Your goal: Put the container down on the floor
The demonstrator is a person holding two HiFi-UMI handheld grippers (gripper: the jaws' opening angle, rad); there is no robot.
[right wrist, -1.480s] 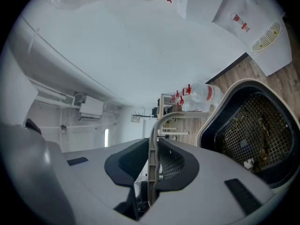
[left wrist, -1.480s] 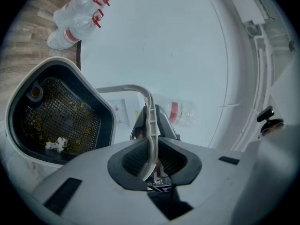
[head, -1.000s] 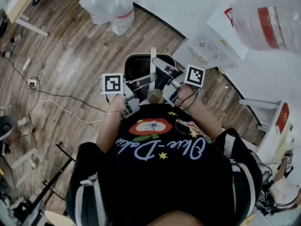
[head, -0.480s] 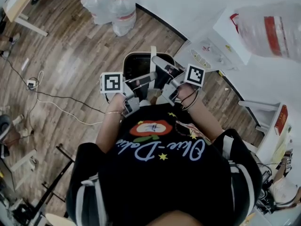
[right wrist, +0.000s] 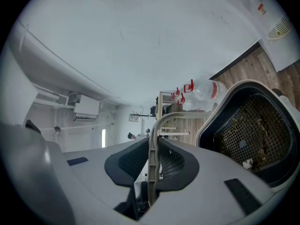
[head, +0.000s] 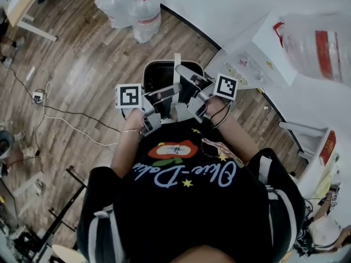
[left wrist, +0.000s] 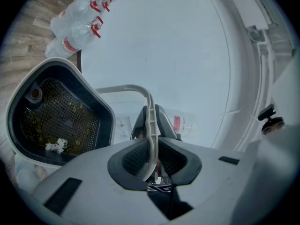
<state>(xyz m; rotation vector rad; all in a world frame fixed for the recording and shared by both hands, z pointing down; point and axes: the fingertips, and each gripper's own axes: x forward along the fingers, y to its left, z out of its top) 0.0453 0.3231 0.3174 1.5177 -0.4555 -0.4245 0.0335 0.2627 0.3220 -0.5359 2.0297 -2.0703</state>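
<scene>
Container (head: 162, 74) hangs above floor (head: 82, 75), 12 o'clock from person's chest. Left tool (left wrist: 151, 158) and right tool (right wrist: 153, 162) both clamped on thin pale handle (left wrist: 149, 121), nearly closed. Judgement: light, stiff plastic; handle pivots, body may swing; lower level, loose debris (left wrist: 55, 146) inside.

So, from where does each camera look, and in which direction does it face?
Head view: on the person's head, facing steeply down; shows the black T-shirt, forearms, left gripper and right gripper above the wooden floor.
Left gripper view: on the left gripper, looking along its jaws, shut on the handle; container at left.
Right gripper view: on the right gripper, along its jaws, shut on the same handle; container at right.
Shared: both gripper views show handle, container, water bottles.
</scene>
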